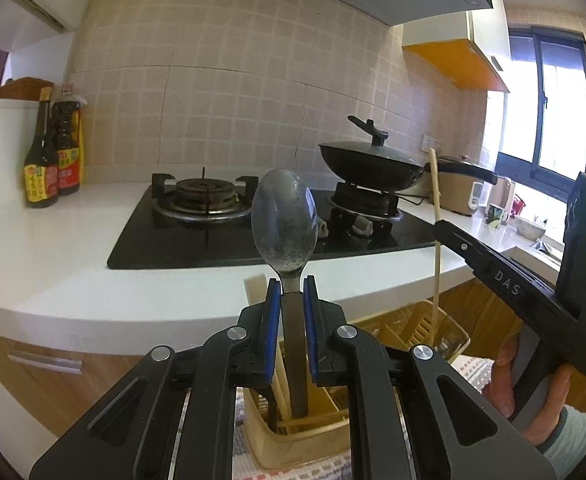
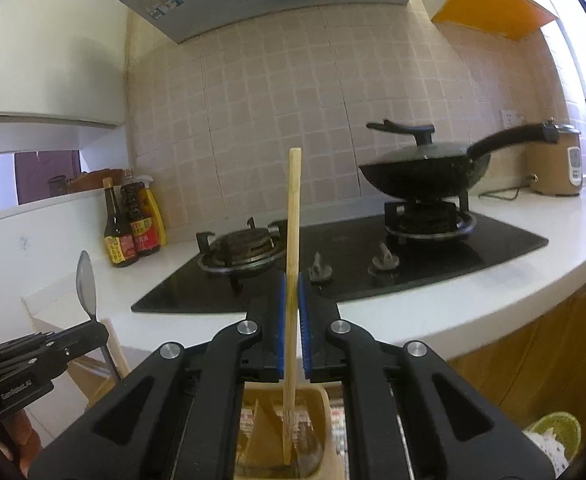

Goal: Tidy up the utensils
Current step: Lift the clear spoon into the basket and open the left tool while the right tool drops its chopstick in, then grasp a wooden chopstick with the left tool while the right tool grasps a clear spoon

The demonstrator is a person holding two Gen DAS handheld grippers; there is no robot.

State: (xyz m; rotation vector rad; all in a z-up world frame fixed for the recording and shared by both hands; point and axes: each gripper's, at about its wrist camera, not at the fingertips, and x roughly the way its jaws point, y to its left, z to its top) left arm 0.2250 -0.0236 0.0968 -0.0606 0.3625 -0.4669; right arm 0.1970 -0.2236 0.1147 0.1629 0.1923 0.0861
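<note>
My left gripper (image 1: 291, 286) is shut on a metal spoon (image 1: 285, 226), held upright with its bowl up; the handle's lower end hangs over a beige utensil holder (image 1: 305, 438) below. My right gripper (image 2: 291, 280) is shut on a wooden chopstick (image 2: 293, 208), held upright, its lower end down in a compartment of a holder (image 2: 321, 400) with a clear cup. In the left wrist view the chopstick (image 1: 436, 216) and the right gripper's body (image 1: 505, 280) show at right. In the right wrist view the spoon (image 2: 85, 286) and the left gripper's body show at left.
A white counter (image 1: 53, 264) carries a black gas hob (image 1: 221, 236), a lidded wok (image 1: 373, 160) on the right burner, and sauce bottles (image 1: 53, 152) at left. A rice cooker (image 2: 561, 168) stands far right. Wooden cabinets lie below the counter.
</note>
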